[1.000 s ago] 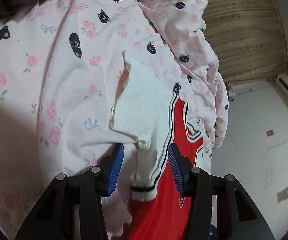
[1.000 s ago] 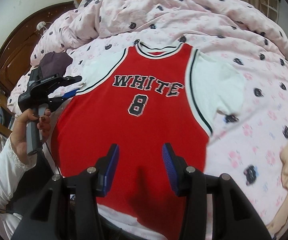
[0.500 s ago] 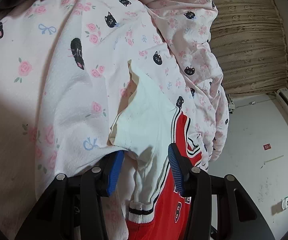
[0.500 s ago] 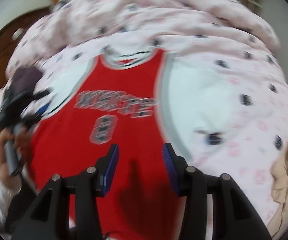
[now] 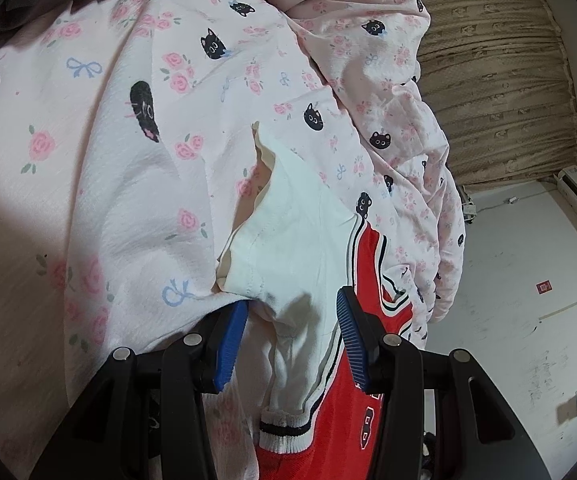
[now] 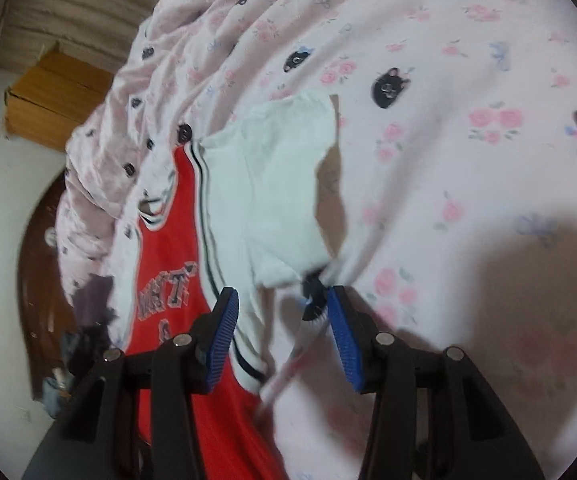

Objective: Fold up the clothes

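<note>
Since a second earlier we swung our right gripper [image 6: 282, 332] rightward over the jersey's [image 6: 168, 280] white sleeve [image 6: 264, 184], jaws spread; left gripper [image 5: 292, 344] likewise spread, astride the other sleeve [image 5: 300, 248].

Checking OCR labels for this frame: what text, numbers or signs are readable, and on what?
"HIT": partial, blurred block lettering on the red jersey chest, right wrist view; the rest is cut off.
Number below that lettering: hidden behind the right gripper; unreadable.
Small patch on the jersey hem by the left gripper: too small to read.
Red sign on the wall: too small to read.
Nothing else legible.
</note>
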